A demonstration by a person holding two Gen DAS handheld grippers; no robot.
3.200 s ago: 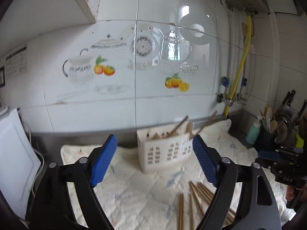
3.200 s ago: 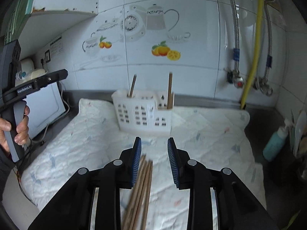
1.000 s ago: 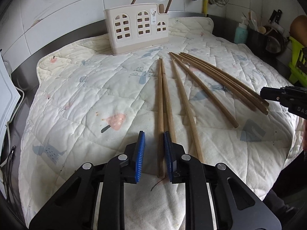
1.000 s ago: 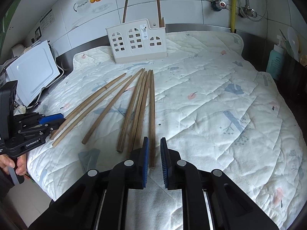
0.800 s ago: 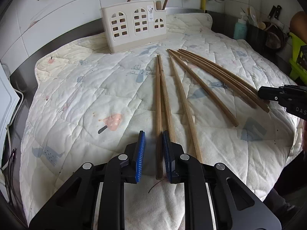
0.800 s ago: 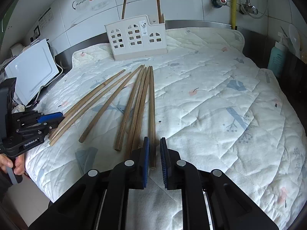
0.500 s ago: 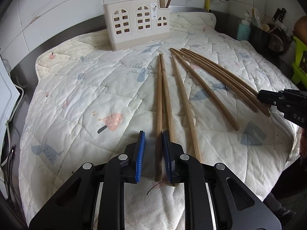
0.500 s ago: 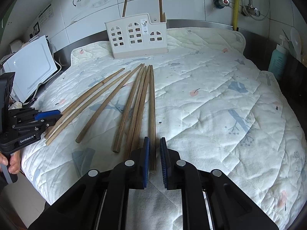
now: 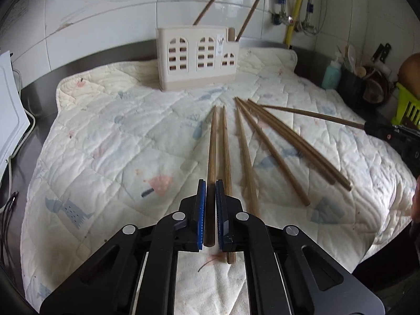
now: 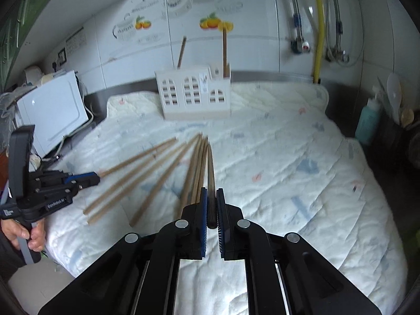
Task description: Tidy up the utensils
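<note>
Several long wooden chopsticks (image 9: 267,147) lie fanned out on a quilted cloth (image 9: 105,136). A cream holder (image 9: 197,57) with two sticks in it stands at the back. My left gripper (image 9: 209,191) has its jaws closing, the blue pads pressing the near end of the leftmost chopstick (image 9: 212,144), which rests on the cloth. In the right wrist view my right gripper (image 10: 210,199) has its jaws closing on another chopstick (image 10: 210,162), lifted clear of the cloth. That raised stick (image 9: 309,113) also shows in the left wrist view.
A white appliance (image 10: 52,110) stands at the cloth's left edge. A teal bottle (image 9: 331,74), a dark pot of utensils (image 9: 353,84) and a green basket (image 9: 408,105) crowd the right side. Pipes (image 10: 318,26) run down the tiled wall. A person's hand (image 10: 23,233) grips the left handle.
The left jaws have closed onto the leftmost chopstick. The right gripper has pinched its chopstick and risen, lifting it off the cloth.
</note>
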